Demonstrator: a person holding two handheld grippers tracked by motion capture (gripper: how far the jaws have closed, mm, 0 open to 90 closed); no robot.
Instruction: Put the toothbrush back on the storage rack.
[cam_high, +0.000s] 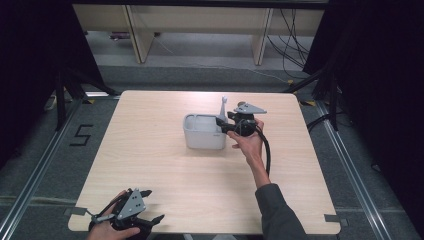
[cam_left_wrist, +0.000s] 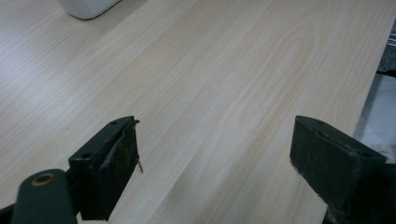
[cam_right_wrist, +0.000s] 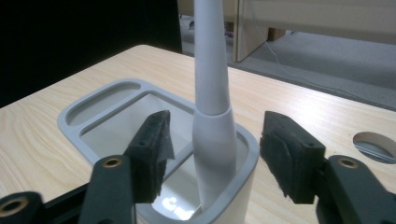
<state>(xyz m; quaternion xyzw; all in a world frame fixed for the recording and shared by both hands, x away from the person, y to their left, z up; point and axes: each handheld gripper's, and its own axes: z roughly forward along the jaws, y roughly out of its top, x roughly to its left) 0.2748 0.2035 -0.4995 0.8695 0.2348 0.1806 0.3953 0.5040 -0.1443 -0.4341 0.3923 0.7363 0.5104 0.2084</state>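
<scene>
A light grey rectangular container (cam_high: 202, 141) stands on the wooden table (cam_high: 150, 150), a little right of centre. A white tapered handle (cam_high: 223, 107) rises upright from its right end. In the right gripper view the handle (cam_right_wrist: 211, 70) stands inside the container's rim (cam_right_wrist: 93, 112), between the two jaws of my right gripper (cam_right_wrist: 215, 140), with a gap on each side, so the gripper is open. From above, my right gripper (cam_high: 221, 125) reaches in from the container's right. My left gripper (cam_high: 154, 205) rests at the front left edge, open, nothing between its jaws (cam_left_wrist: 215, 135).
A corner of the container (cam_left_wrist: 88, 7) shows far off in the left gripper view. A round hole (cam_right_wrist: 376, 145) is cut in the tabletop beside the right gripper. Wooden furniture legs (cam_high: 140, 35) and cables (cam_high: 292, 40) lie beyond the far edge.
</scene>
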